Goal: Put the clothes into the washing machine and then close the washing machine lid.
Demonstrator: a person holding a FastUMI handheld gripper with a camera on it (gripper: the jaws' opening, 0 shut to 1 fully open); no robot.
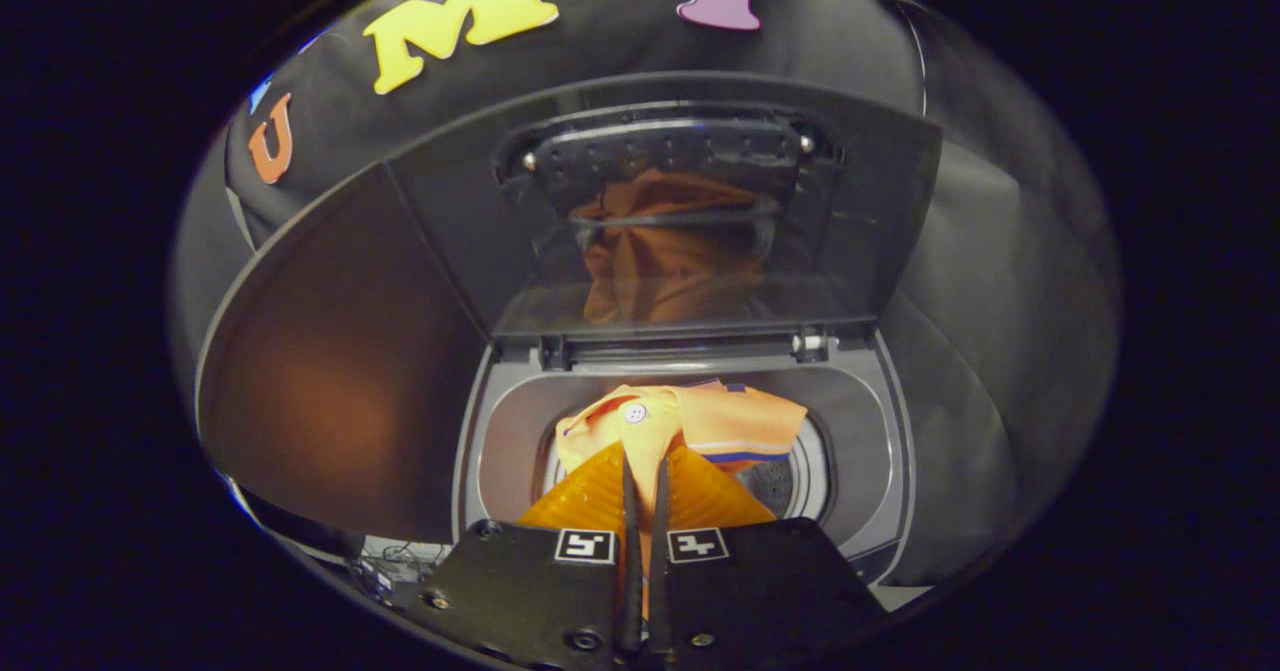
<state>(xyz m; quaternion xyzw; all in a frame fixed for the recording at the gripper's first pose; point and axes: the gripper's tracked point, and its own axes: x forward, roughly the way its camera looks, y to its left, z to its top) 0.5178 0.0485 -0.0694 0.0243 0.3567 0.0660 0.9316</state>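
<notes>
Washing machine [690, 421], top-loader, dominant ahead of the jaws; lid [680, 211] raised upright at the back on its hinges, glass panel facing forward and mirroring an orange shape. Round tub opening [800, 481] just beyond the jaws, pale rim around it, patch of perforated drum wall visible to the right of the cloth.

Orange shirt [690, 421], the clothing in question: bunched, hanging over the tub mouth, collar and a white button [635, 413] uppermost, a dark stripe along one fold. Lower part drawn down between the fingers and pinched there.

Gripper [645, 491] pointed down and forward into the opening; jaws nearly together, only a thin slit left, both sides pressed on a fold of the shirt. Held, then, not released.

Step in hand, by judgement: the loading half. Garment carried over the opening but apparently not yet dropped; depth inside the drum hard to tell, much of the cloth seemingly level with or above the rim.

Next move, by judgement: lower a little further into the drum, then part the jaws so the cloth falls clear of the rim. Worth checking that no sleeve or hem stays draped over the edge, since that would foul the lid. After that, withdraw upward, reach to the top edge of the raised lid and swing it forward and down until shut.
</notes>
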